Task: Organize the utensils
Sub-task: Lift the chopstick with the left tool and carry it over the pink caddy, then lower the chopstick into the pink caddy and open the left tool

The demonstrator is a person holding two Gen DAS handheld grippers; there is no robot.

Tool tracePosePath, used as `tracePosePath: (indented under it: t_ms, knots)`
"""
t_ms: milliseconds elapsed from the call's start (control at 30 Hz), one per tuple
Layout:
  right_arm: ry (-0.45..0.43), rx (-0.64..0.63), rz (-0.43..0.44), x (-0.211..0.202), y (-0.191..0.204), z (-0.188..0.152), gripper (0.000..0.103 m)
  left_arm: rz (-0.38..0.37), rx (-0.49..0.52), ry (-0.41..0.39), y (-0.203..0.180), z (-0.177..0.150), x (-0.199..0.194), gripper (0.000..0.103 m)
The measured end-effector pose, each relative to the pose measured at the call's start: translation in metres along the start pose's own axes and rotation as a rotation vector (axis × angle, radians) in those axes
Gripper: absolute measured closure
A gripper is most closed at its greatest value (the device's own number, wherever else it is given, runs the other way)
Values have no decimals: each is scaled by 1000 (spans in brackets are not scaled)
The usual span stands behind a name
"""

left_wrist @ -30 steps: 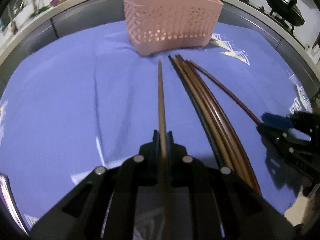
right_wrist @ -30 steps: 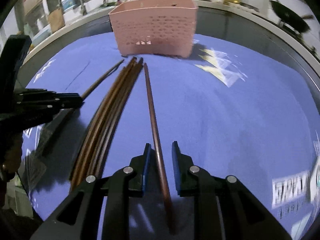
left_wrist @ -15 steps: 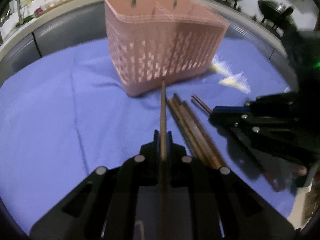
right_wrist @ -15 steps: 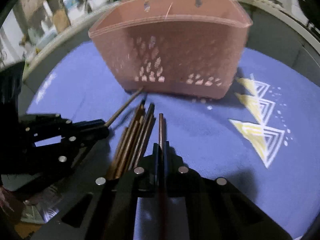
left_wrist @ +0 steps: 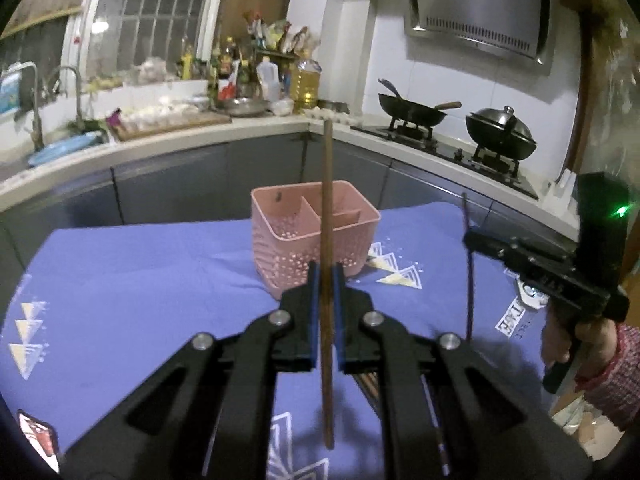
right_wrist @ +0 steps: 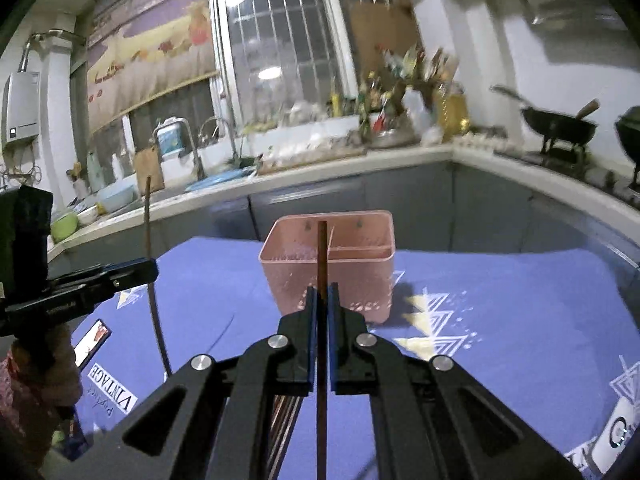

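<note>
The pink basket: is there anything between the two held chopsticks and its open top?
Nothing visible stands in the way. The left gripper and the right gripper each hold one chopstick above the blue cloth. The pink basket stands ahead with its top open; the visible compartments look empty.

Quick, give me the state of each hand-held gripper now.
Left hand-held gripper: shut on a chopstick.
Right hand-held gripper: shut on another chopstick.
</note>
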State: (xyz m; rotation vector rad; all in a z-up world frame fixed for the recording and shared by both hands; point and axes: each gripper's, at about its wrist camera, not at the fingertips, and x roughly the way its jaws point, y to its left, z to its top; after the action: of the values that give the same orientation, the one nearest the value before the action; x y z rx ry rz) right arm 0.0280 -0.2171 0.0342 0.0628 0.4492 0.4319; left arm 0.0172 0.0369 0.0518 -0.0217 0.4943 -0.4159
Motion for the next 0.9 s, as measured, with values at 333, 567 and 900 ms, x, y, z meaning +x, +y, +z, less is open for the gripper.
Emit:
tracePosePath:
  t_ms: [333, 567, 900]
  knots:
    - [5, 21, -18, -8, -10, -3, 98, 16, 22, 25, 4, -19, -9, 97]
    - [-66, 41, 12, -21, -13, 46, 98, -16, 14, -54, 8, 34, -20, 97]
    - [-324, 95, 7, 12, -8, 156, 98, 51, 29, -305, -5, 152, 5, 97]
